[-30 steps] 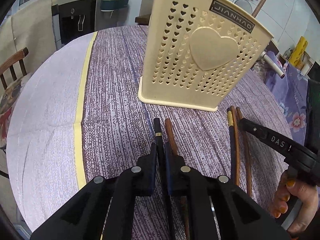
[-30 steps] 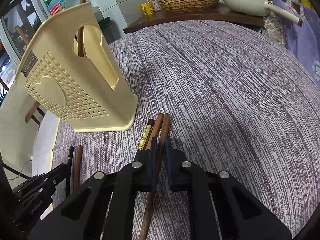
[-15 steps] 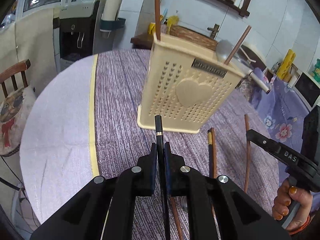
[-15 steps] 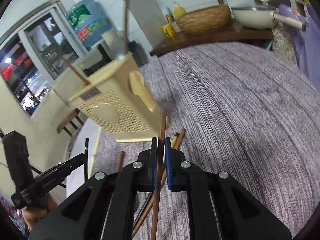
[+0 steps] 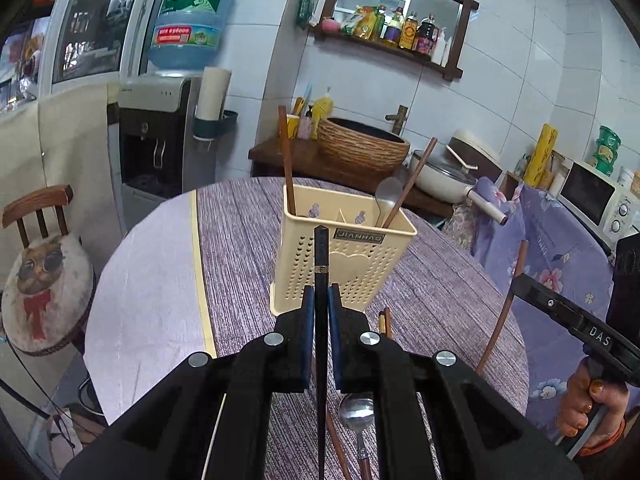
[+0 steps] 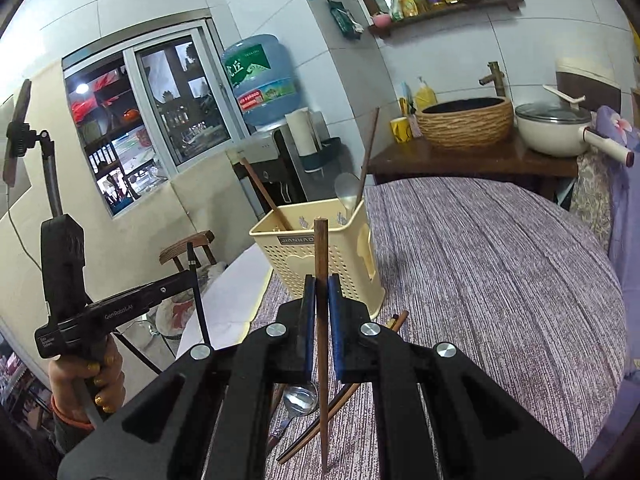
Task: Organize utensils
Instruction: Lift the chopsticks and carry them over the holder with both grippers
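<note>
Chopsticks: two in holder [image 5: 346, 248], two gripped, three on table [image 6: 500, 280]. Spoons: two.

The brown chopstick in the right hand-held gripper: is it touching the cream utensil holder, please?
Apart. In the left wrist view the brown chopstick, clamped in the right hand-held gripper, hangs well right of the cream utensil holder, with tablecloth visible between.

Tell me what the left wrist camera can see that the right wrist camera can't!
Only the left wrist view shows the microwave and the owl cushion on a chair.

Only the right wrist view shows the window and the phone stand.

Both show the cream utensil holder with chopsticks and a spoon inside, the water jug, the woven basket, and the spoon on the table. The left hand-held gripper holds a black chopstick; the right hand-held gripper holds a brown chopstick.
</note>
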`<action>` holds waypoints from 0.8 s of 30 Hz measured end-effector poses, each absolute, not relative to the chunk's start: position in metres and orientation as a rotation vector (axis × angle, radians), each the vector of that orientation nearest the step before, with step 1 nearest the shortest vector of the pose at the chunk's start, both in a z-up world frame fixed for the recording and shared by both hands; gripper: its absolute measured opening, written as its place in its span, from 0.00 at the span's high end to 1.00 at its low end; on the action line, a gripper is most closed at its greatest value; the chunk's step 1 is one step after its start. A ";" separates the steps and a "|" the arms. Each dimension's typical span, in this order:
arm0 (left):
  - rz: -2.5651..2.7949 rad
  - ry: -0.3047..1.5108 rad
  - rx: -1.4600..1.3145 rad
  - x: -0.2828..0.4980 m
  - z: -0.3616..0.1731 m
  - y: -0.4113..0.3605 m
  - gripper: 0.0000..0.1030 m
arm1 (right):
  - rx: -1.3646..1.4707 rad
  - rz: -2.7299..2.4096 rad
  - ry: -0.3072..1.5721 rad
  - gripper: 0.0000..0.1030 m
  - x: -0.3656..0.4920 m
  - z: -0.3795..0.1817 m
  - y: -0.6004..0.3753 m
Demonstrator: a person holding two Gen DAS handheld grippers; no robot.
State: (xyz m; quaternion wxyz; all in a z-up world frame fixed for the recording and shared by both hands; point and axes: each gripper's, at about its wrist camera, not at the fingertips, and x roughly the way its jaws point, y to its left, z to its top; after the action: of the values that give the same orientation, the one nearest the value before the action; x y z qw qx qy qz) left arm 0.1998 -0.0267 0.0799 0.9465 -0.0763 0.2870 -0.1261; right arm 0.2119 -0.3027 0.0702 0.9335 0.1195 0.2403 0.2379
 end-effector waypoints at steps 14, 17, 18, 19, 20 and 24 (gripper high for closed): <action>-0.238 0.536 -0.145 0.196 0.094 -0.023 0.92 | 0.208 0.506 0.446 0.92 0.209 0.086 -0.298; -0.236 0.524 -0.142 0.196 0.097 -0.022 0.92 | 0.194 0.508 0.436 0.92 0.211 0.091 -0.297; -0.236 0.522 -0.141 0.196 0.098 -0.022 0.92 | 0.190 0.508 0.435 0.92 0.211 0.092 -0.296; -0.235 0.518 -0.140 0.197 0.099 -0.022 0.92 | 0.185 0.507 0.434 0.92 0.212 0.094 -0.294; -0.234 0.515 -0.139 0.198 0.100 -0.022 0.92 | 0.181 0.506 0.431 0.92 0.213 0.095 -0.294; -0.231 0.503 -0.132 0.201 0.105 -0.023 0.92 | 0.164 0.506 0.424 0.92 0.216 0.101 -0.291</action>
State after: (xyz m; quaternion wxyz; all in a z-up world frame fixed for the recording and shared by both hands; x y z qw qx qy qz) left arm 0.2008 -0.0225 0.1049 0.9599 -0.0649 0.2479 -0.1139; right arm 0.2164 -0.2907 0.1006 0.9427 0.0805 0.2080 0.2480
